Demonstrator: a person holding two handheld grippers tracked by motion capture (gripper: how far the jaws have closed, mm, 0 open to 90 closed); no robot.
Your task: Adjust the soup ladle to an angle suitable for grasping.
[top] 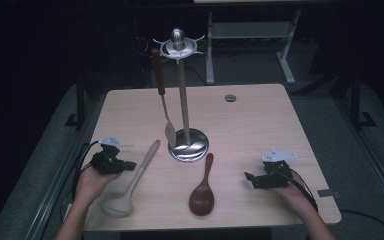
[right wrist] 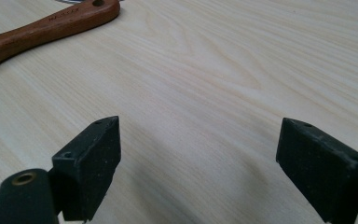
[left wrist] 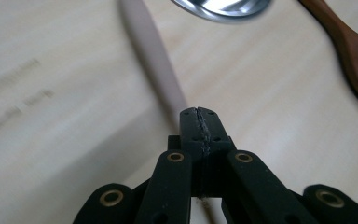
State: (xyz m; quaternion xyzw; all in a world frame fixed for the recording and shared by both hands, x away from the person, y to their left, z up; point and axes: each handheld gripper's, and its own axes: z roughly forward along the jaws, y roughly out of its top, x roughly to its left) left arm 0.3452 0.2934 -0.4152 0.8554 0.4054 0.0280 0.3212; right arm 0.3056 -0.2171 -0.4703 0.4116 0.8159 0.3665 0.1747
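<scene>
The dark spoon's (right wrist: pixel 42 30) handle bears stamped lettering (too small to read) at upper left. The pale spoon (left wrist: pixel 154 56) lies just beyond the left tool (left wrist: pixel 199 114), its jaws together; the right tool (right wrist: pixel 198 154) stands apart over bare counter (right wrist: pixel 223 70).

Each hand carries a black two-jaw gripper: the left gripper (top: pixel 128 164) and the right gripper (top: pixel 250 179). Both have flat black linkage bars pinned with brass-ringed rivets, blocky matte jaws, a grey three-cornered plate on top and a trailing black cable. The forearms are bare, without sleeves.
</scene>
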